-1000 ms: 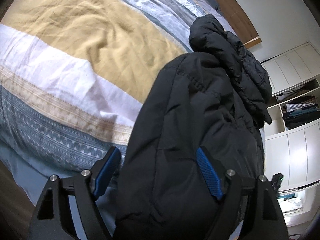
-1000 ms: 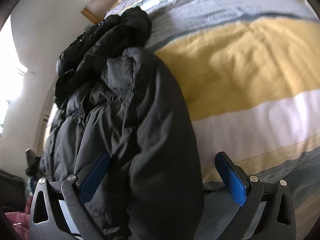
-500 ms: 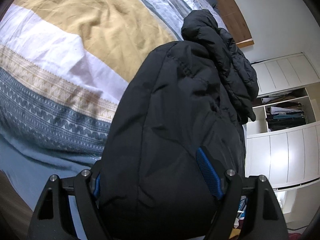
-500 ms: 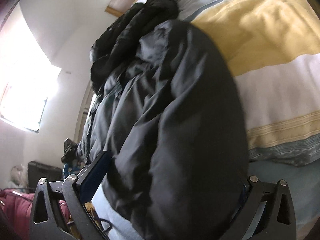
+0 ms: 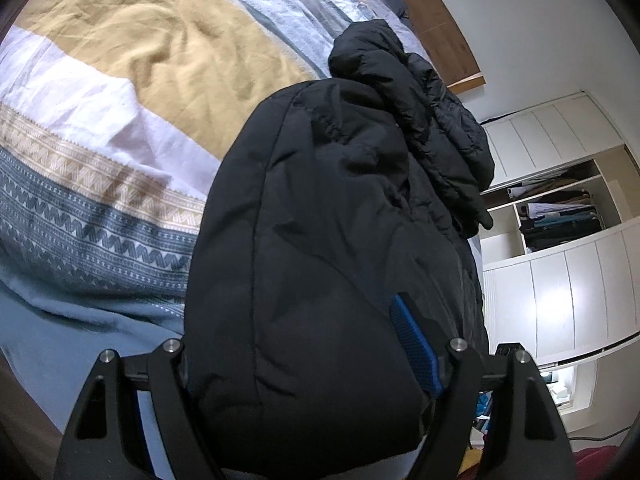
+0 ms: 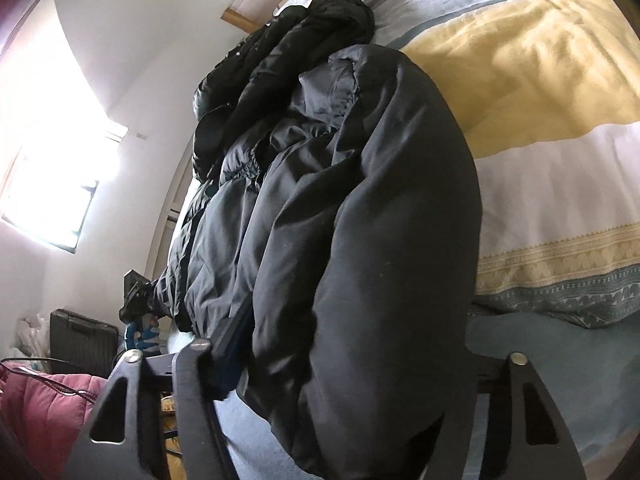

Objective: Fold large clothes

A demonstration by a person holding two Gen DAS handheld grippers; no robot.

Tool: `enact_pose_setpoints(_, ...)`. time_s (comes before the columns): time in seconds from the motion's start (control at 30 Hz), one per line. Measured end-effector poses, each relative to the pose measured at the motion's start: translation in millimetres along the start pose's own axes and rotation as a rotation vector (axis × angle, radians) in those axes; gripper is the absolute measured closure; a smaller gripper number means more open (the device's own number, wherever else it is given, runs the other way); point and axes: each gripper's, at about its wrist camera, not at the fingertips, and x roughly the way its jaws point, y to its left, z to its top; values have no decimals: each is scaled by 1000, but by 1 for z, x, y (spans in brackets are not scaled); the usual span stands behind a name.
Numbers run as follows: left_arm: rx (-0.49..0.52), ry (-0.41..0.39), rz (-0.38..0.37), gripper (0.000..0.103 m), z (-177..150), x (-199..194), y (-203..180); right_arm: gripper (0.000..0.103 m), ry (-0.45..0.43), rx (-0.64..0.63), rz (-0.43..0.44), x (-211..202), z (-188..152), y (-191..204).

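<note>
A black puffer jacket (image 5: 328,240) lies in a heap on the striped bed cover (image 5: 120,92), its lower end bulging toward both cameras. My left gripper (image 5: 296,328) stands wide around that end. Its right blue pad (image 5: 416,352) shows bare beside the fabric, and the left pad is hidden behind it. In the right wrist view the same jacket (image 6: 360,220) fills the space between the jaws of my right gripper (image 6: 352,320). Those jaws are closing on it. The left finger (image 6: 232,332) is pressed into the folds and the right finger is hidden.
A wooden headboard (image 5: 436,28) is at the far end of the bed. White wardrobe doors and open shelves of folded clothes (image 5: 560,216) stand beyond the jacket. In the right wrist view there are a bright window (image 6: 52,184), a black case (image 6: 80,340) and a pink quilt (image 6: 48,412).
Both cameras tipped and came closer to the jacket, which now fills both grippers. The right gripper's jaws have narrowed on the jacket's end. The left jaws keep their width, the left pad now covered.
</note>
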Motion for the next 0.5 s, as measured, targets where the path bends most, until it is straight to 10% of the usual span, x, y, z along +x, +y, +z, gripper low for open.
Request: enact_pose_setpoints(0.5,68,-21,27,46,-4,-4,-22,73,-22,-55,3,8,6,13)
